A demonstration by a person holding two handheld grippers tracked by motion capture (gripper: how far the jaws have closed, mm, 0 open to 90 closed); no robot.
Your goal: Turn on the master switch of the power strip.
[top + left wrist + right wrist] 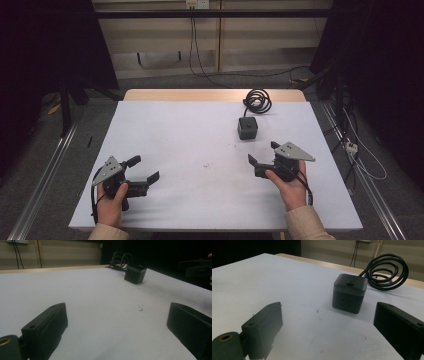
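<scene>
Table [165, 125] first, one of it, covered by a single white sheet with a strip of bare wood showing at its far edge; we see nothing else as large. Next come two grippers, one in each hand. We hold the left gripper [145, 170] at the near left part of the sheet, its jaws spread wide with only white surface between them. We hold the right gripper [261, 155] at the near right, jaws likewise released and empty, pointing toward the middle of the table. One black cube [247, 127] stands upright on the sheet in the far right part, beyond the right gripper and well apart from the left one; the right gripper view shows it ahead between the jaws, a small button on its top. One coiled black cable [257, 100] lies just behind the cube at the far edge and runs to it. Smallest, a few dark specks [206, 164] mark the sheet between the grippers. Nothing lies between the right gripper and the cube.
</scene>
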